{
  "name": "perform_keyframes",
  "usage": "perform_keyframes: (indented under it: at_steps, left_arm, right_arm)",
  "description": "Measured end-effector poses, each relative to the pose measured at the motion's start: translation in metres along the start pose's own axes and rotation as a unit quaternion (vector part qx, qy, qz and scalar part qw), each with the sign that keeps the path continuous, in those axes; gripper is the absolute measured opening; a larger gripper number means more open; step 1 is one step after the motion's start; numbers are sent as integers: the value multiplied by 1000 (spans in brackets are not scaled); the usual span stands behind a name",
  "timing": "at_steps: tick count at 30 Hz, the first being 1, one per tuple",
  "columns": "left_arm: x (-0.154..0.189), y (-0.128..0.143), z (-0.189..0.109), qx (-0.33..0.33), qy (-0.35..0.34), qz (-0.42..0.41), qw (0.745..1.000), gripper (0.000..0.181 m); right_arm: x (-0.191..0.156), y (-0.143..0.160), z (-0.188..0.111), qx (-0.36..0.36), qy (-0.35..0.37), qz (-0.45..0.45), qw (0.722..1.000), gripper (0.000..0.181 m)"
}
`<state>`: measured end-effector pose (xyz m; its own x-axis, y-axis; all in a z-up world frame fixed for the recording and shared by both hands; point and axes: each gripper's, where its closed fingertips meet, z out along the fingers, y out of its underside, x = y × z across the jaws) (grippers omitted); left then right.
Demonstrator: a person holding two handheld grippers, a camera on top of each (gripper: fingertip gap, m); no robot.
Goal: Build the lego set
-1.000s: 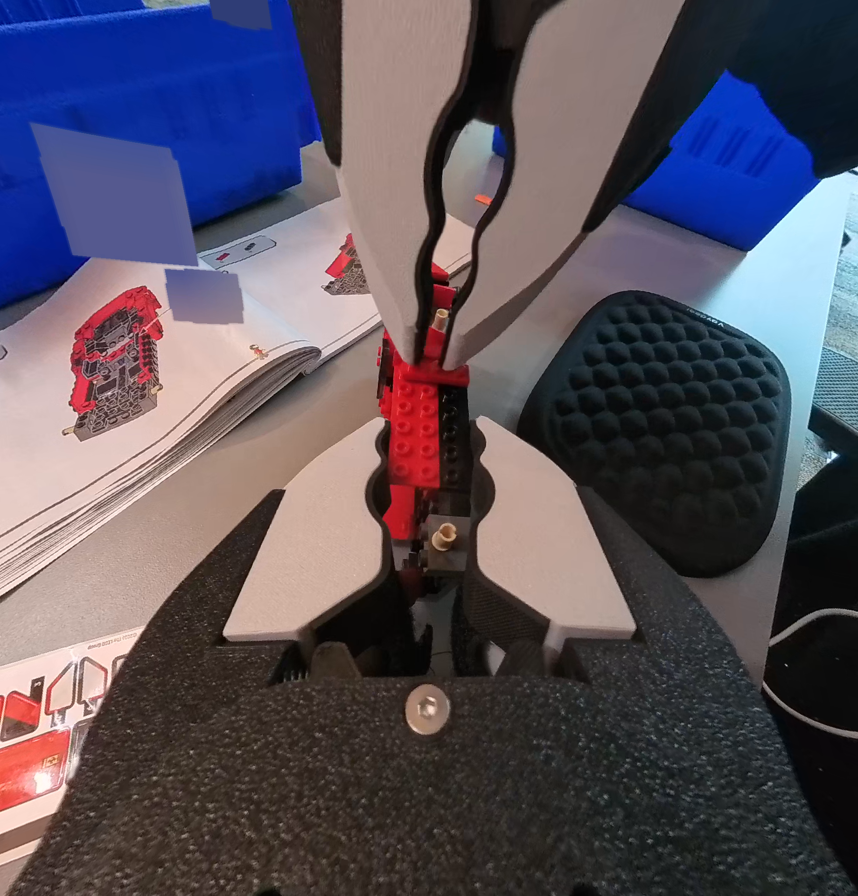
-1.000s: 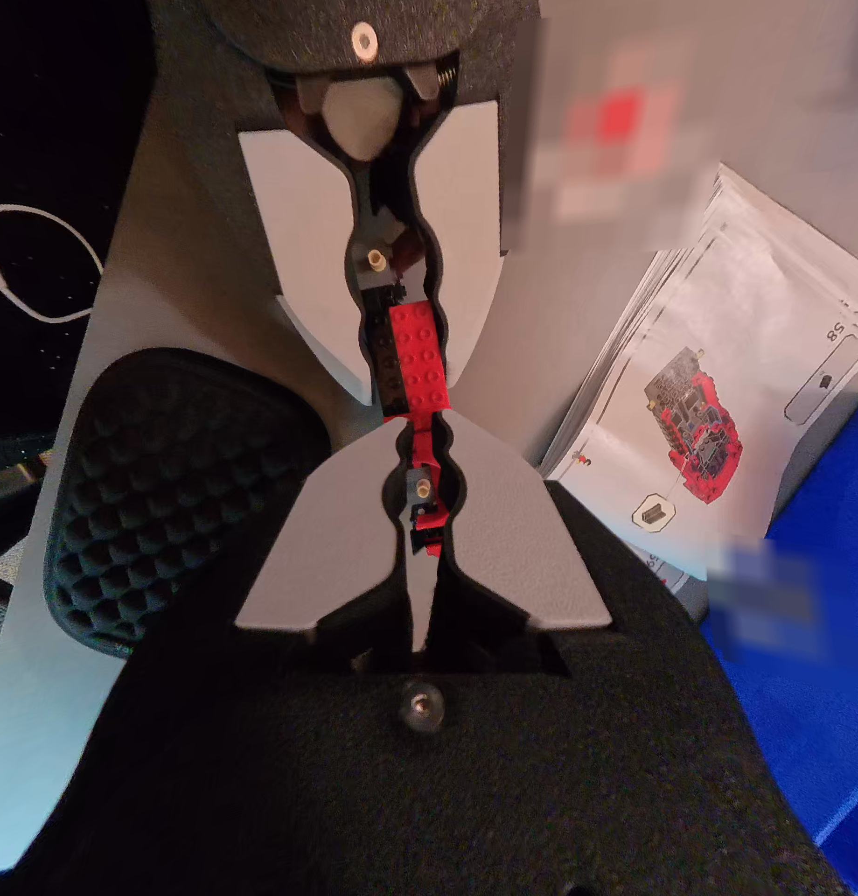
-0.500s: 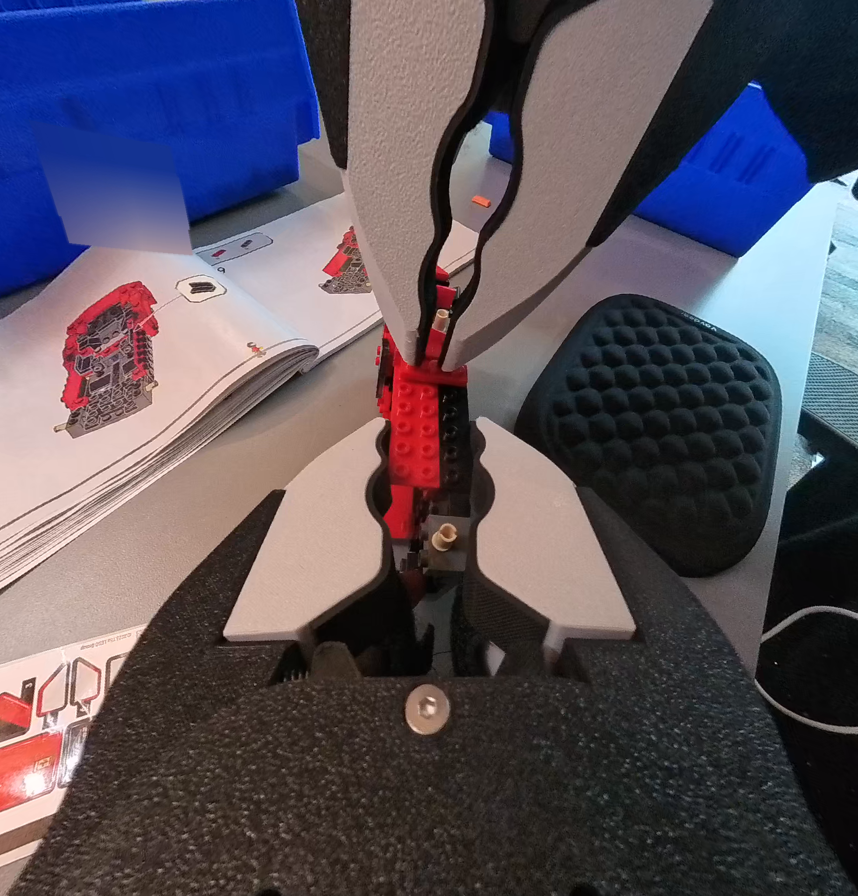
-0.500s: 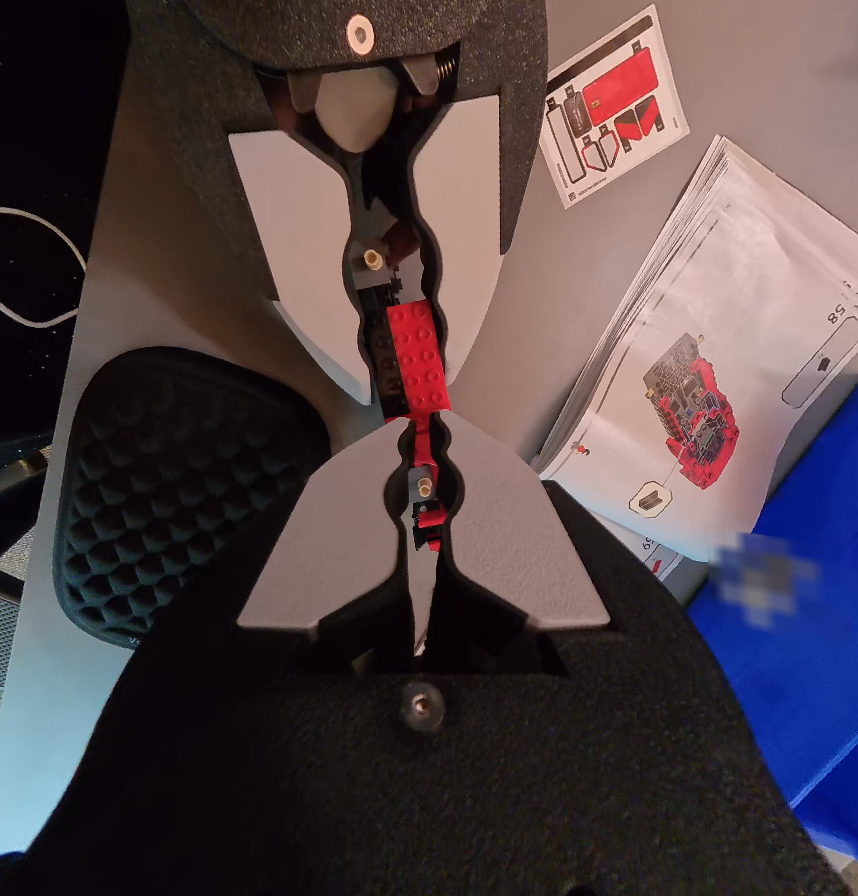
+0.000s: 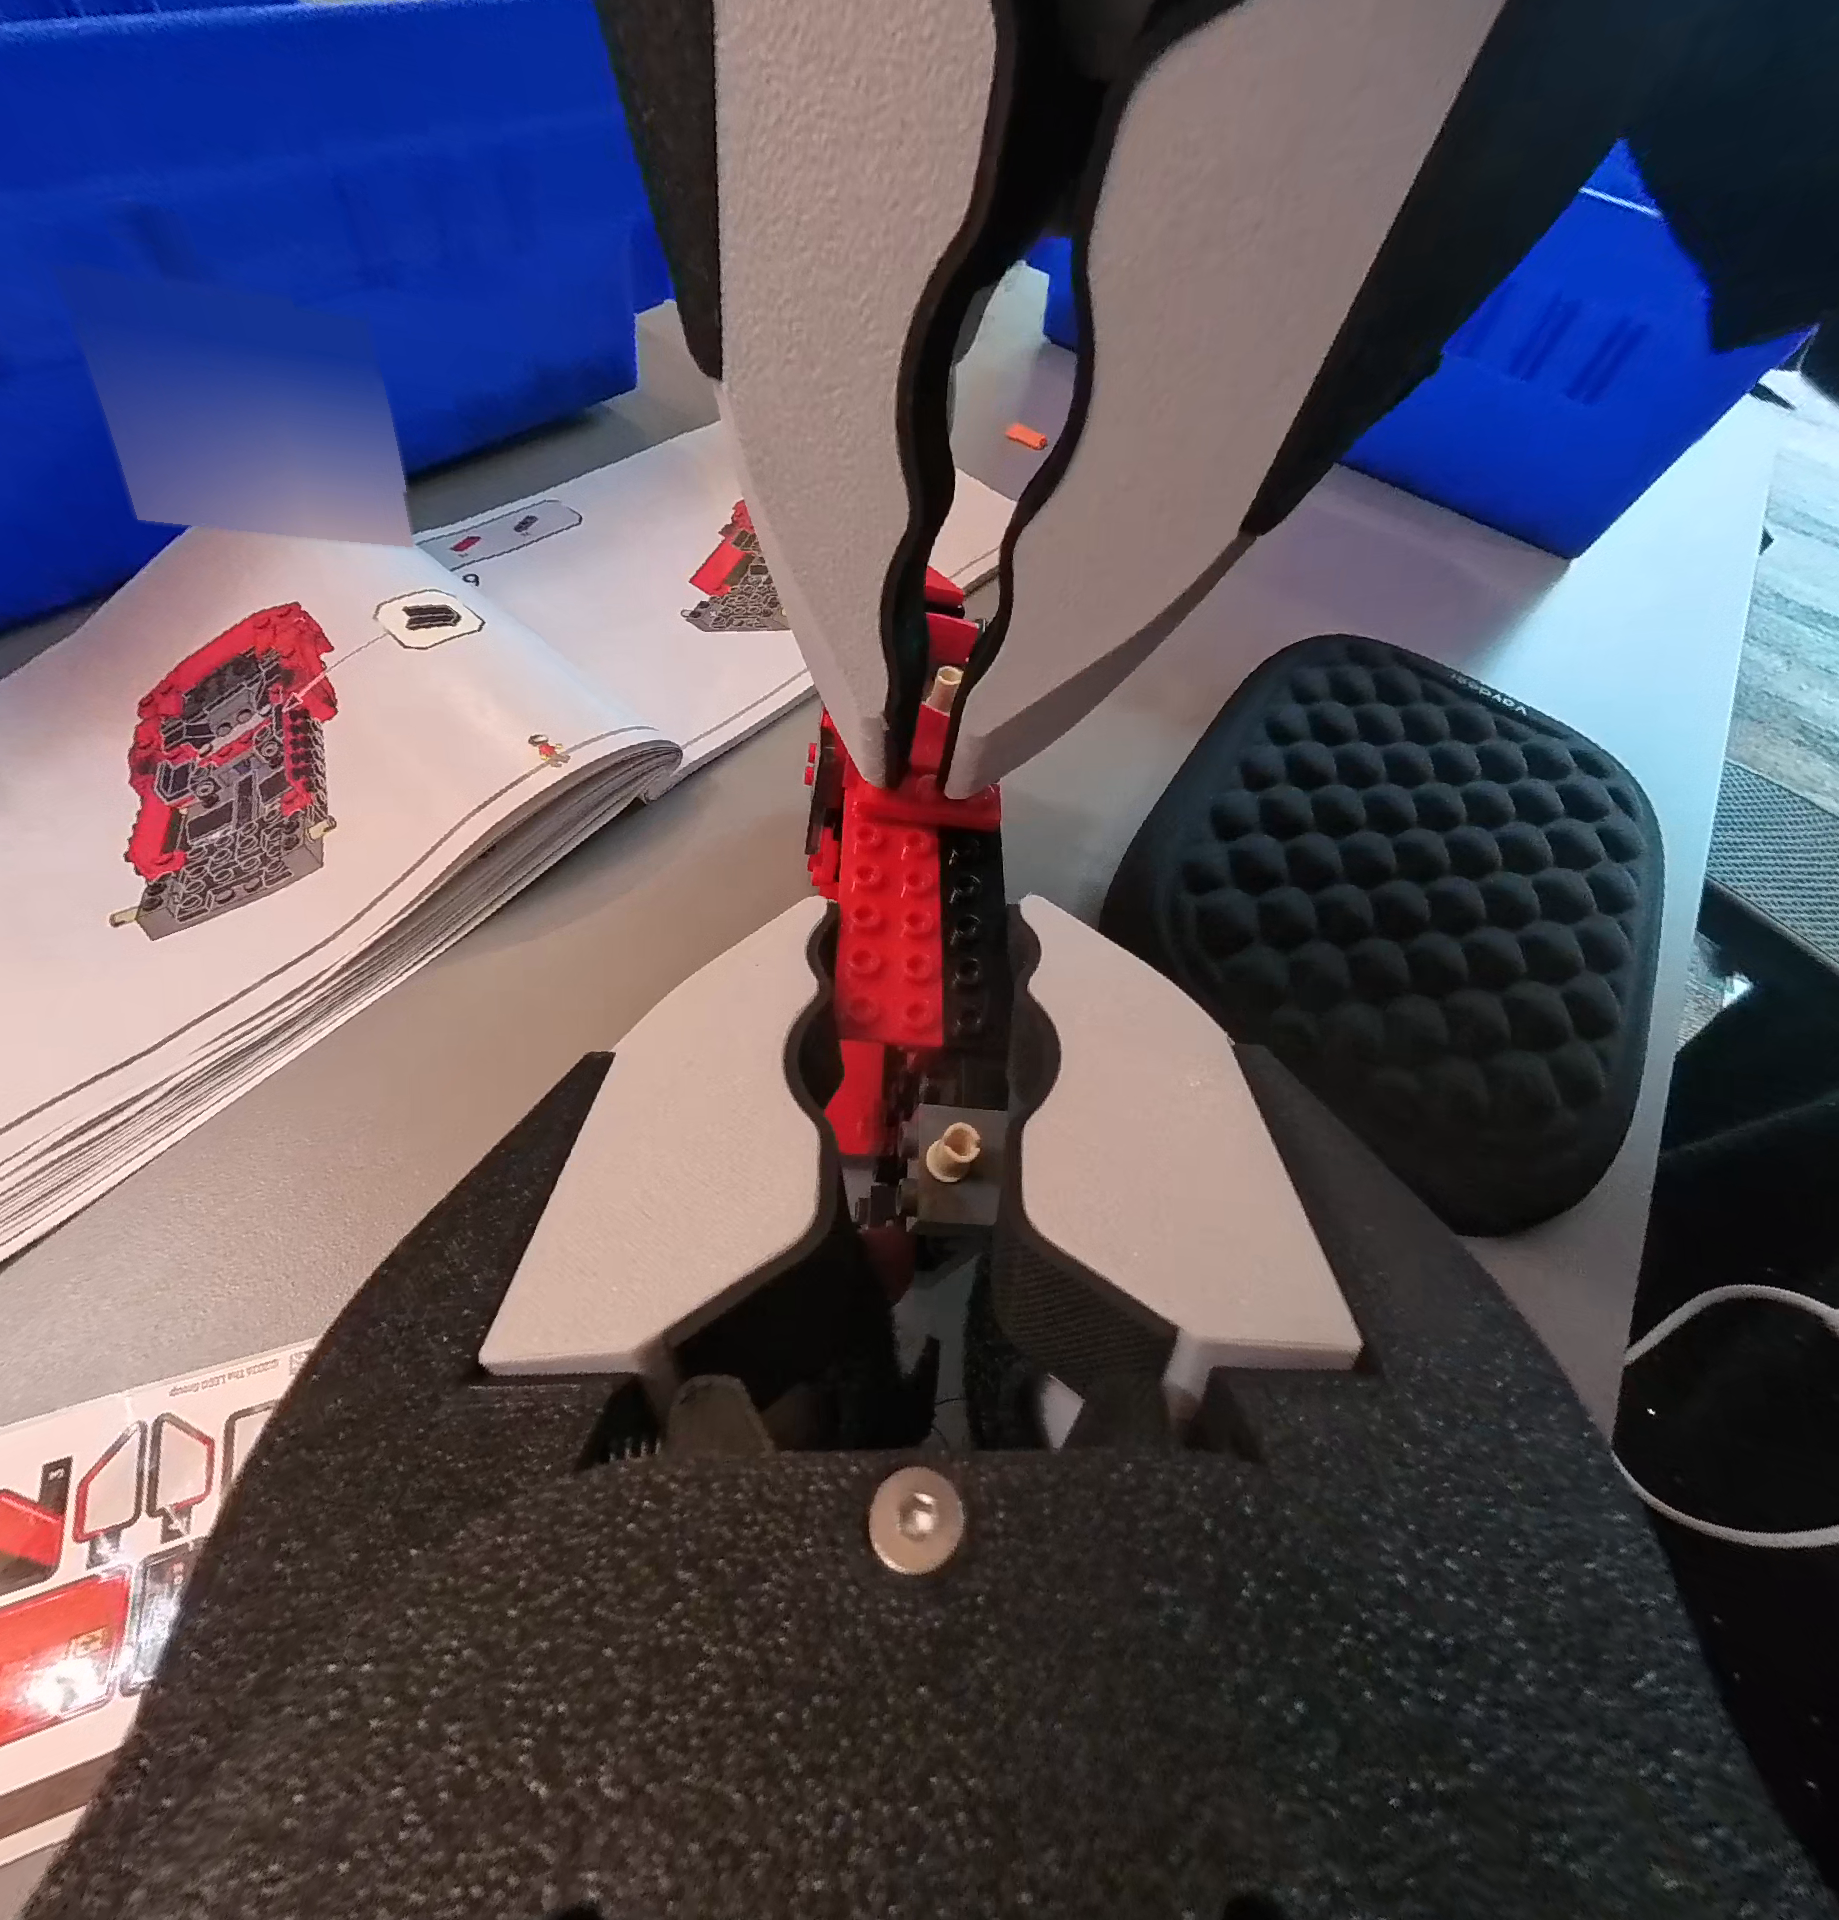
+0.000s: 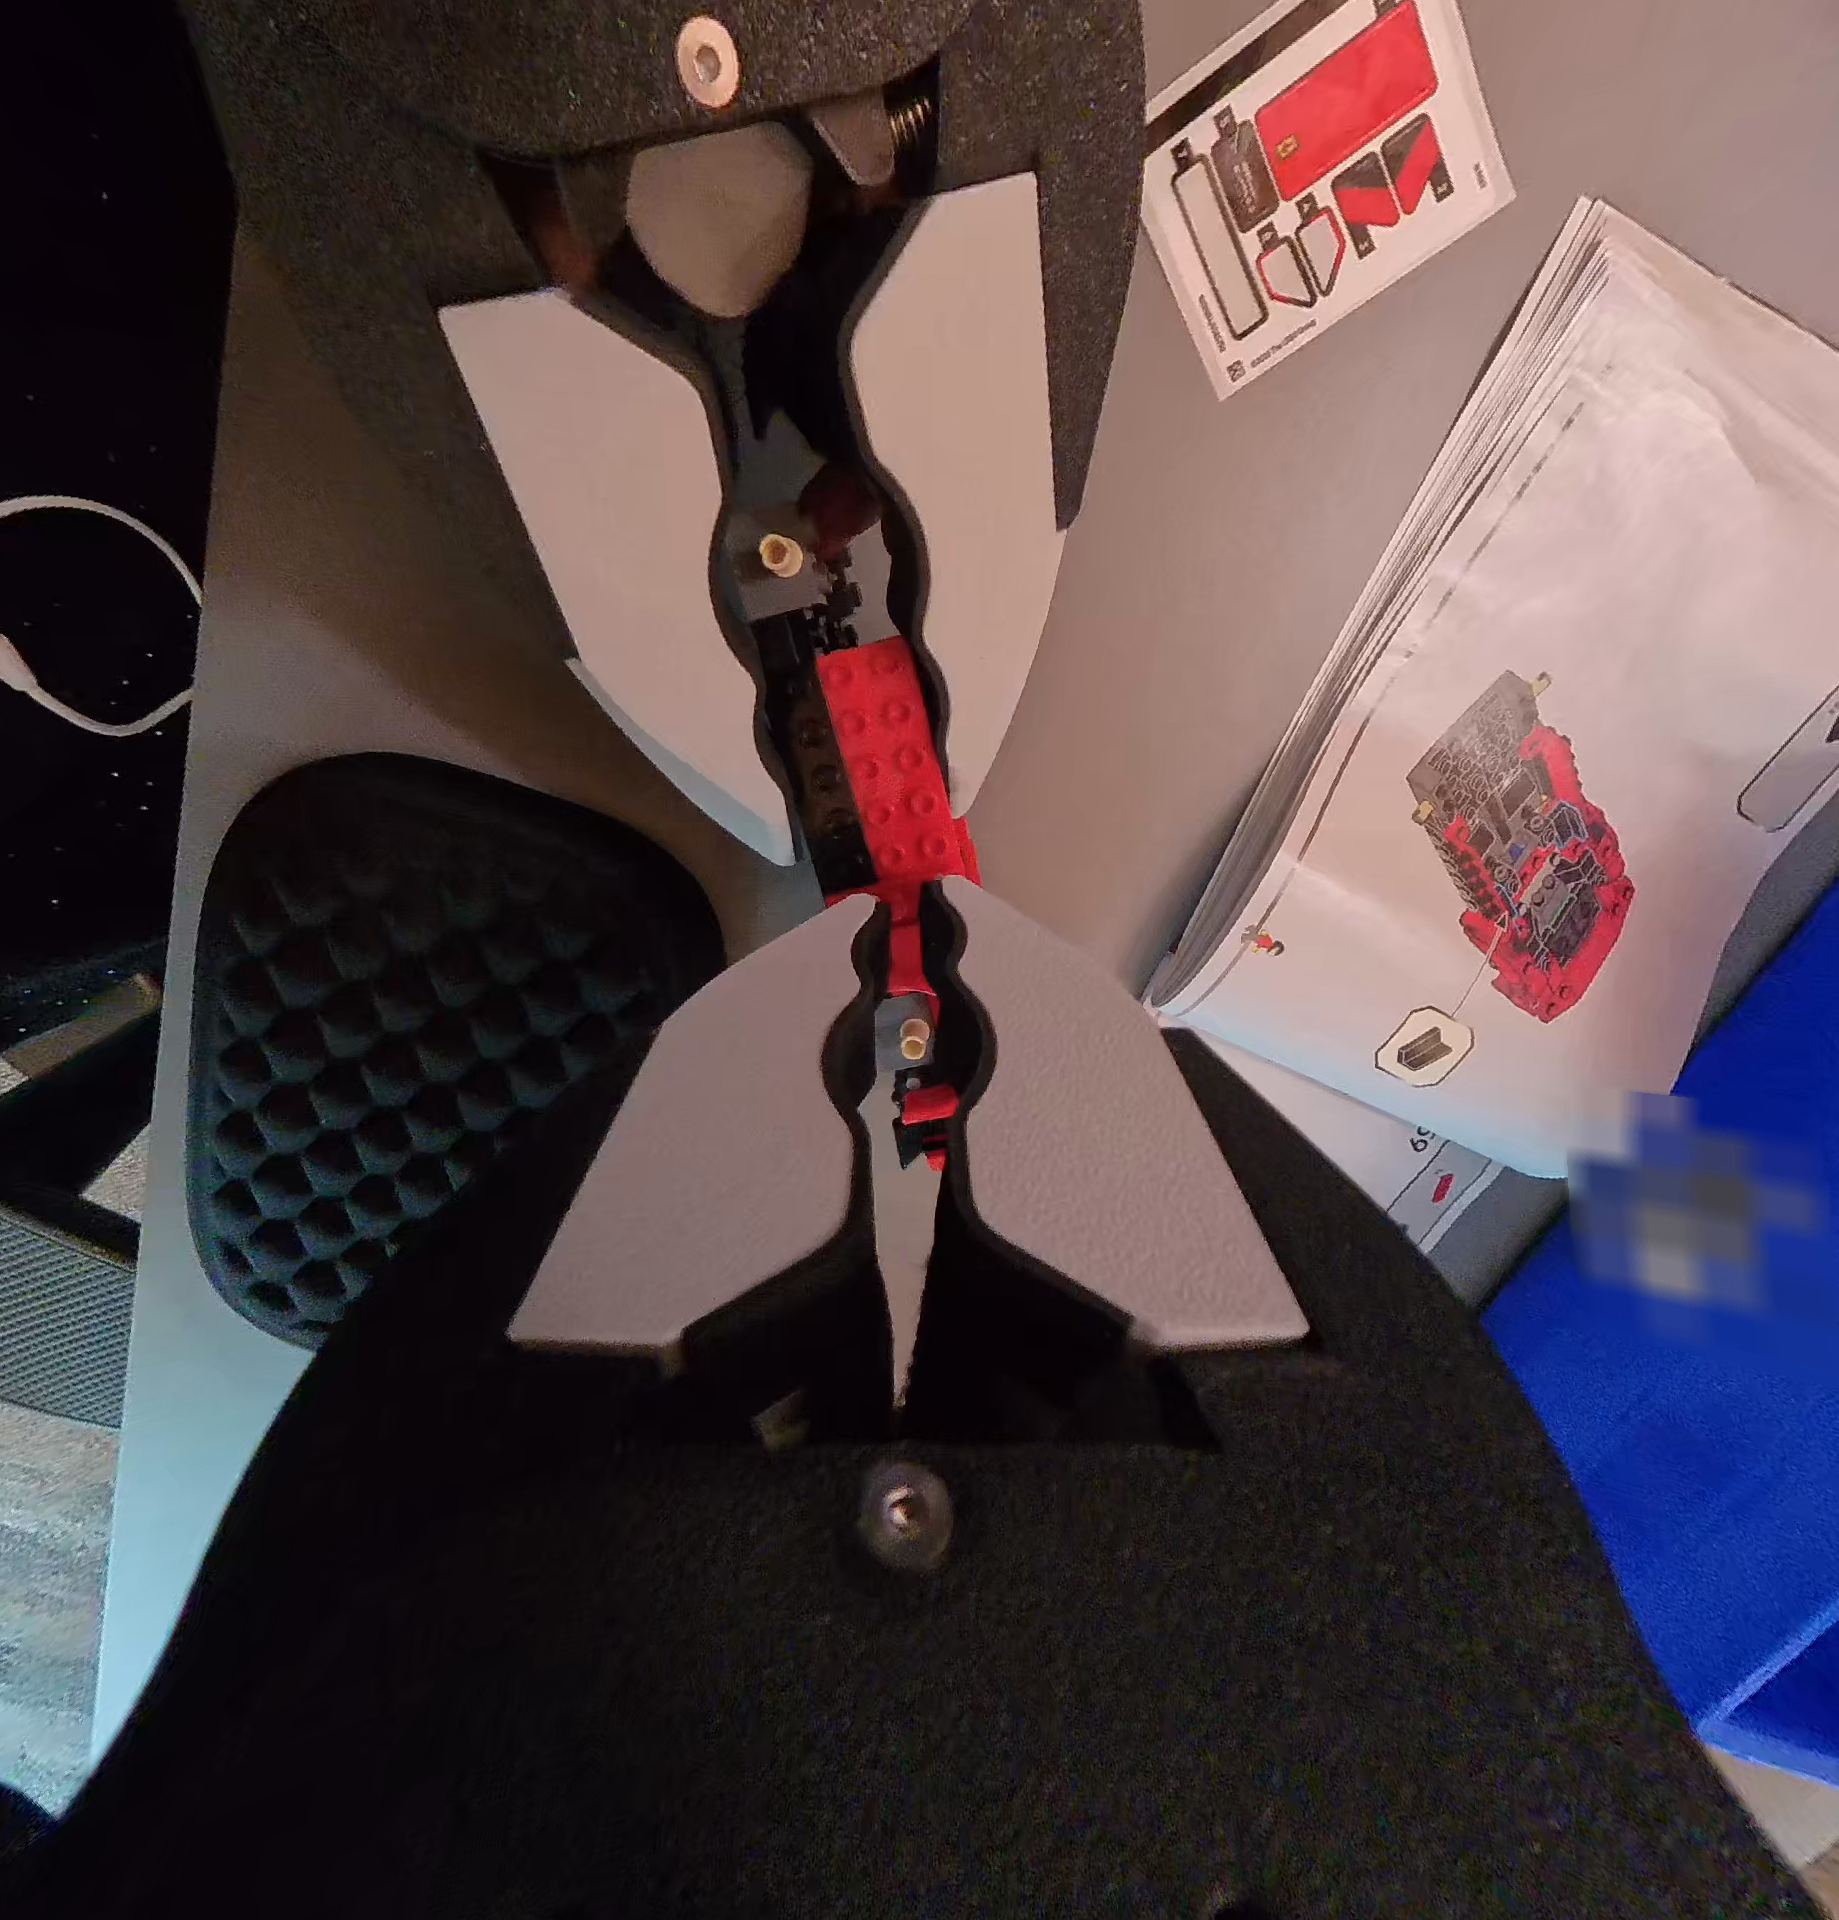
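While you brace the model (image 5: 899, 935) in the air over the table (image 5: 1517, 582), between both tools, each end has a firm hold, probably so a part can be pressed home without the build twisting. Your left hand-held gripper (image 5: 920, 997) is narrowed onto the model's near end, pads against its sides. Your right hand-held gripper (image 6: 910, 997) is nearly shut, pinching the thin red far end. Your manual (image 5: 271, 831) lies open beside it for reference.

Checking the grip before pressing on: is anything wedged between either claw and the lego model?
Nothing visible is. The left claw and right claw each close directly on opposite ends of the red and black lego model.
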<state>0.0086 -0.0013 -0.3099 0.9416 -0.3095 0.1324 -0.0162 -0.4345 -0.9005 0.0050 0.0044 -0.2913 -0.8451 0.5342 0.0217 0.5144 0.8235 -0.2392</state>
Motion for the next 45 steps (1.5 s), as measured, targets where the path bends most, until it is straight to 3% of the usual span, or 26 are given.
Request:
perform_keyframes:
  at_steps: [23,24,29,33,35,38,45]
  left_arm:
    - [0,0,1,-1,16,-11,1000,28]
    - [1,0,1,-2,18,-9,1000,28]
    - [2,0,1,-2,21,-9,1000,28]
    - [3,0,1,-2,23,-7,1000,28]
    - [3,0,1,-2,22,-2,1000,28]
    - [5,0,1,-1,20,7,1000,28]
    - [13,0,0,7,-11,94,995,28]
  right_arm:
    - [4,2,4,-36,-4,-30,999,2]
    - [4,2,2,-36,-7,-37,999,11]
    - [11,1,-4,8,-1,-22,1000,16]
    - [2,4,1,26,-13,-18,999,32]
    - [1,6,5,30,-2,-27,999,44]
    - [3,8,10,35,26,-37,998,47]
    - [4,19,25,27,149,-117,982,33]
